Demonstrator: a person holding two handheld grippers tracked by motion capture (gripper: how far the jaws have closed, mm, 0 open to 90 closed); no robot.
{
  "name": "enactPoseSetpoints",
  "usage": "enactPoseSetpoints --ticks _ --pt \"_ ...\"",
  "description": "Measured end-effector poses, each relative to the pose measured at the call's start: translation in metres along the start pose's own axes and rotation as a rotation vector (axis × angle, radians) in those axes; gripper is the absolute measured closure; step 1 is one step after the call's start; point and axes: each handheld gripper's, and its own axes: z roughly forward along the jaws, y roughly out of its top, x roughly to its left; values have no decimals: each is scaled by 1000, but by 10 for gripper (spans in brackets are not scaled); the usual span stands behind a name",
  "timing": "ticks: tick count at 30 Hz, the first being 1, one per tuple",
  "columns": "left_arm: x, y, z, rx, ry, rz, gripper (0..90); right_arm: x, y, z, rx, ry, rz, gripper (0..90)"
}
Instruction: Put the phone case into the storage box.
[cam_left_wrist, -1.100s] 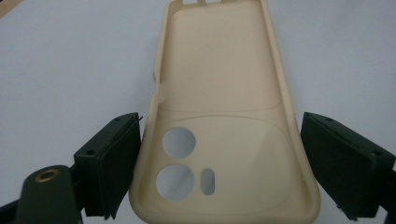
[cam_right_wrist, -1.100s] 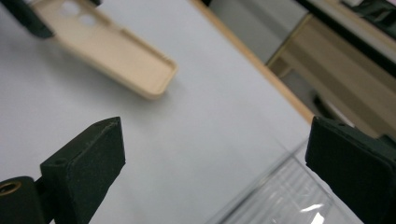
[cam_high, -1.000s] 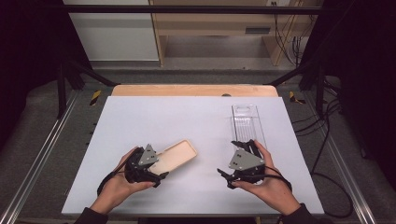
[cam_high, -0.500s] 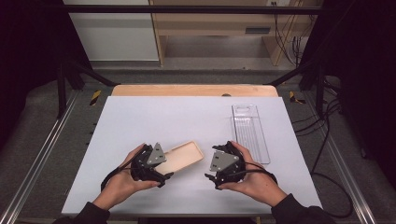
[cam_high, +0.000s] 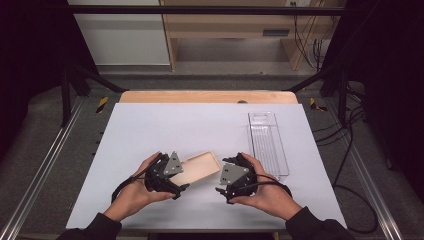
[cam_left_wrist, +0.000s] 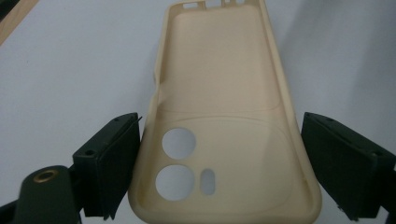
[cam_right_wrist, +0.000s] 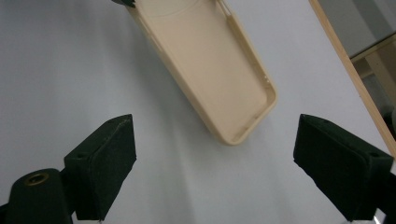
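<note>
Phone case (cam_high: 200, 167) lies hollow side up, near centre of the table (cam_high: 200, 125), clamped at its left end by the left gripper (cam_left_wrist: 219, 154); the right gripper (cam_right_wrist: 215, 154), jaws apart, should approach the free right end squarely.

A white counter (cam_high: 200, 125) with a wooden strip along its far edge is seen. A beige phone case (cam_high: 200, 167) is laid open side up near the front middle. A clear plastic tray (cam_high: 267, 142) is laid lengthwise toward the right edge, apart from the case.
</note>
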Motion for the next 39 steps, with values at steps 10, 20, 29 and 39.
enactPoseSetpoints --ticks 10,20,29,39 --pt "3 3 -2 30 10 42 133 -3 17 4 9 16 -52 132" --pt "8 6 -7 79 27 71 132 -4 23 9 -3 47 -75 174" --pt "9 11 -10 104 32 89 131 2 36 16 -35 64 -113 276" --pt "6 13 -20 128 41 104 131 6 47 13 -44 56 -172 455"
